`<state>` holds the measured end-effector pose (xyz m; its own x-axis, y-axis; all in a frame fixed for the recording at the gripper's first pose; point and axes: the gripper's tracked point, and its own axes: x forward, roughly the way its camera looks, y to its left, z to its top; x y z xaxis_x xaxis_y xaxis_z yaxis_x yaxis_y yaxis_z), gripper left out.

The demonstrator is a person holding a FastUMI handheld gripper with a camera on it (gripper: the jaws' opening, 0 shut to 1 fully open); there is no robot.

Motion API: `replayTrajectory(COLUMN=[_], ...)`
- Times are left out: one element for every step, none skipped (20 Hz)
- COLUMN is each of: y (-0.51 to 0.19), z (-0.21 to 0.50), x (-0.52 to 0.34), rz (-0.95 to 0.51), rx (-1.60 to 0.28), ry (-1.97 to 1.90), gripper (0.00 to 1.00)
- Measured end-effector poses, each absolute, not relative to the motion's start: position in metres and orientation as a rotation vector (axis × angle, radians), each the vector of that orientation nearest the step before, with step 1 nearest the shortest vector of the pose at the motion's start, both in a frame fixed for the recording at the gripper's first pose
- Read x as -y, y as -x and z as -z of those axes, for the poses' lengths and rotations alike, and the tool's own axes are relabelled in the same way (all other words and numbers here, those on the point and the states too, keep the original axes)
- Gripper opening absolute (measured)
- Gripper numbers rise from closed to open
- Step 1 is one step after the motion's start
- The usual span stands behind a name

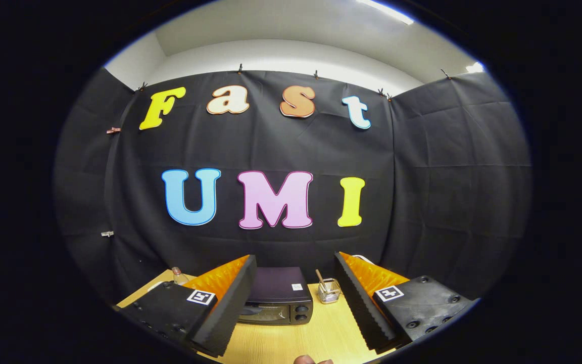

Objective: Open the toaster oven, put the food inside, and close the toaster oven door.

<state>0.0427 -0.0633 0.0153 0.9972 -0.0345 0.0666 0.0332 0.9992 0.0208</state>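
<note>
Toaster oven (277,299) sits on the wooden table (321,336) against the black cloth wall, beyond and between the fingers, door apparently up and closed; its interior cannot be made out, and a small rounded object (311,360) at the near table edge may be food or a fingertip, cannot tell. Gripper (293,303) is held high and back, fingers wide apart, gripping nothing. A closed door fits either an approach to open it or a finished job with food inside; a wire cup (329,290) stands just beside the oven.
</note>
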Motion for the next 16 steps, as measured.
replayTrajectory(y=[-0.0427,-0.0417,-0.0406,-0.0398,-0.039,-0.0389,-0.0393,-0.0391,-0.0396,-0.0395,-0.0397,-0.0397,-0.0404,-0.041,-0.041,-0.0422], z=[-0.0164,-0.0176,-0.0188,-0.0206,-0.0213,-0.0211,-0.0204,-0.0192,-0.0198,-0.0203,-0.0203,-0.0197,-0.0192,-0.0188,-0.0183,-0.0173], x=[0.065,0.0669,0.0685,0.07,0.0704,0.0713,0.0719,0.0726,0.0727,0.0738,0.0732,0.074,0.0729,0.0729,0.0728,0.0719], rz=[0.036,0.039,0.045,0.049,0.052,0.056,0.06,0.062,0.064,0.066,0.068,0.07,0.07,0.069,0.071,0.069], rx=[0.069,0.073,0.078,0.084,0.085,0.085,0.085,0.082,0.082,0.082,0.083,0.082,0.08,0.08,0.078,0.077], ry=[-0.018,-0.017,-0.014,-0.012,-0.011,-0.01,-0.01,-0.012,-0.015,-0.017,-0.016,-0.016,-0.017,-0.018,-0.017,-0.016], gripper=[0.99,0.99,0.99,0.99,0.99,0.99,0.99,0.99,0.99,0.99,0.99,0.99,0.99,0.99,0.99,0.99])
